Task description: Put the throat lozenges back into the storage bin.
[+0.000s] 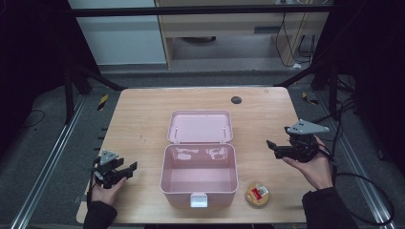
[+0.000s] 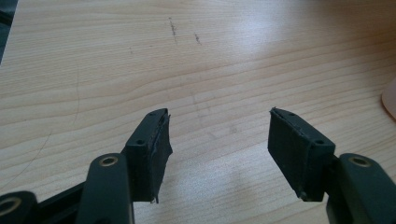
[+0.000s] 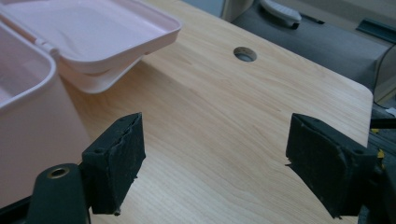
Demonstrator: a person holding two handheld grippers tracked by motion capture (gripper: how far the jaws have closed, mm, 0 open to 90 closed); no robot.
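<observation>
Nearby: round tin [image 1: 257,194] right of pink box [image 1: 199,177] | lid [image 1: 200,127] open

You have a pale pink plastic box [image 1: 199,183] at the middle of the wooden table, near your edge. It stands open and empty, its glossy floor bare. Its lid [image 1: 201,126] is swung fully back on the far side and lies nearly flat, hollow side up, joined to the box along the rear rim. A small whitish latch [image 1: 198,200] sits at the centre of the front wall, facing you. Just beside the box's front right corner lies a small round tin [image 1: 257,194], flat on the table, with a golden rim and a red and white label on top.
</observation>
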